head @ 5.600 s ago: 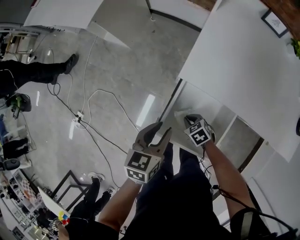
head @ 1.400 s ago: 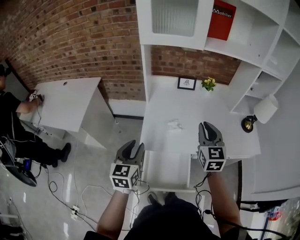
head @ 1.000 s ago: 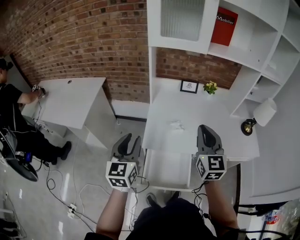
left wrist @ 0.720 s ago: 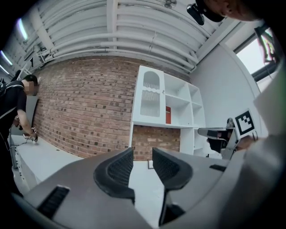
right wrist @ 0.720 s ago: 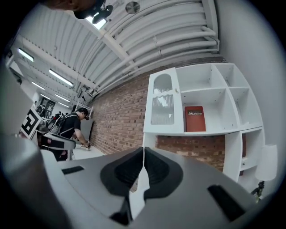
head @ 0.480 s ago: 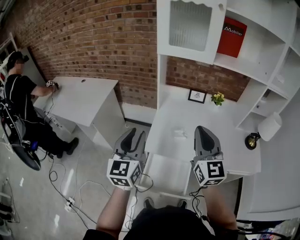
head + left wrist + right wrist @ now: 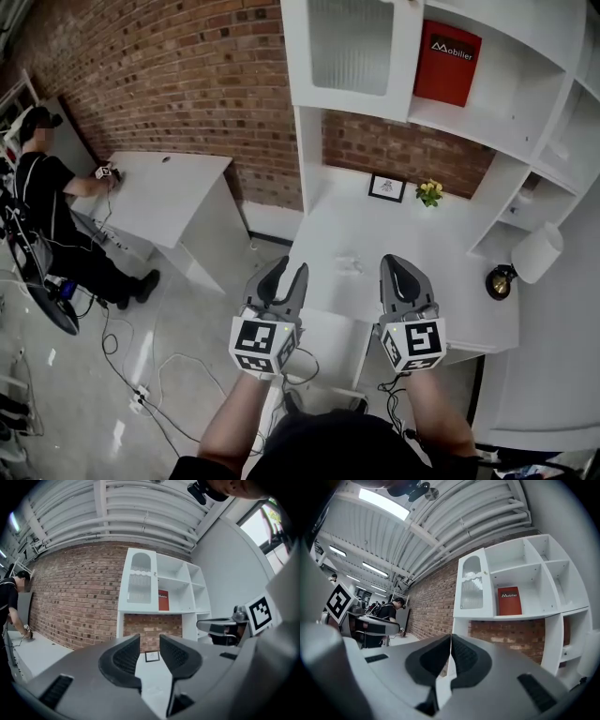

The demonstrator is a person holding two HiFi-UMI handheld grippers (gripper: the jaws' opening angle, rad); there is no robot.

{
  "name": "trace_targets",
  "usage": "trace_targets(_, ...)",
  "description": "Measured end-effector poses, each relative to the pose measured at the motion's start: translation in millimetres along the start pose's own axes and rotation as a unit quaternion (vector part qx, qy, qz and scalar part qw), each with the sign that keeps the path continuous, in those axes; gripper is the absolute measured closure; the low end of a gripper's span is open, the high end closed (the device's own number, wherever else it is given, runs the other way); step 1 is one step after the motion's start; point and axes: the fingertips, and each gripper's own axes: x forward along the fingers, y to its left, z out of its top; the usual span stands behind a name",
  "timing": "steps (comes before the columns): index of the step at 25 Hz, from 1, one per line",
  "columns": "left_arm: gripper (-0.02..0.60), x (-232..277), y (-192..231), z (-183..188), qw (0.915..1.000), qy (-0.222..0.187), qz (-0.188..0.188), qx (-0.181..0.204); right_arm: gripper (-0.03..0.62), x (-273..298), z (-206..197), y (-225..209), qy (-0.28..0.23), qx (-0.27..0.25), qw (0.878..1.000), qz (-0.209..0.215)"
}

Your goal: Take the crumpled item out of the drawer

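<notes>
A small white crumpled item (image 7: 349, 265) lies on top of the white desk (image 7: 441, 272), between my two grippers and a little beyond their tips. Under the desk's front edge the white drawer (image 7: 330, 339) stands pulled out, and its visible part holds nothing. My left gripper (image 7: 290, 272) (image 7: 150, 652) hovers over the drawer's left corner, open by a narrow gap with nothing in it. My right gripper (image 7: 398, 269) (image 7: 450, 654) hangs over the desk's front edge, shut and empty. Neither touches the item.
At the desk's back stand a small framed picture (image 7: 386, 187) and a yellow flower pot (image 7: 430, 192), with a lamp (image 7: 525, 255) at the right. White shelves above hold a red box (image 7: 447, 64). A person (image 7: 42, 202) sits at another desk (image 7: 159, 192); cables (image 7: 164, 366) cross the floor.
Earlier my right gripper was down in the drawer at the white item; the item now lies on the desk top. In the last second both grippers stayed in front of the desk, the left drifting right.
</notes>
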Motion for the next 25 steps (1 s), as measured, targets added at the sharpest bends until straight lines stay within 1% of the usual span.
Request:
trace_targets(3,0.453,0.9,-3.1,-5.6,0.9999,0.006,0.008,-0.002,0.589,-1.7,-5.2,-4.1,0.003,0.002,1.000,0.004)
trace_targets(7,0.453,0.0,2.3,-0.7,0.9997,0.002,0.022,-0.002,0.589,0.5,-7.8,-5.6,0.006,0.007,1.000,0.009)
trace_targets(10,0.453,-1.4,4.6,5.8,0.9997,-0.003,0.023,0.007,0.589,4.3,-4.1,-6.9,0.002,0.011,1.000,0.010)
trace_targets(14,0.453,-6.8,12.3,15.0,0.9994,-0.008,0.031,0.008,0.591,9.3,7.8,-5.0,-0.009,0.008,1.000,0.012)
trace_targets(18,0.453,-5.2,10.4,15.8,0.9995,-0.011,0.027,0.007,0.591,12.1,13.6,-3.5,-0.014,0.002,1.000,0.016)
trace_targets(25,0.453,1.3,5.5,11.3,0.9997,-0.006,0.025,0.005,0.591,13.3,9.0,-8.0,-0.014,0.006,1.000,0.018)
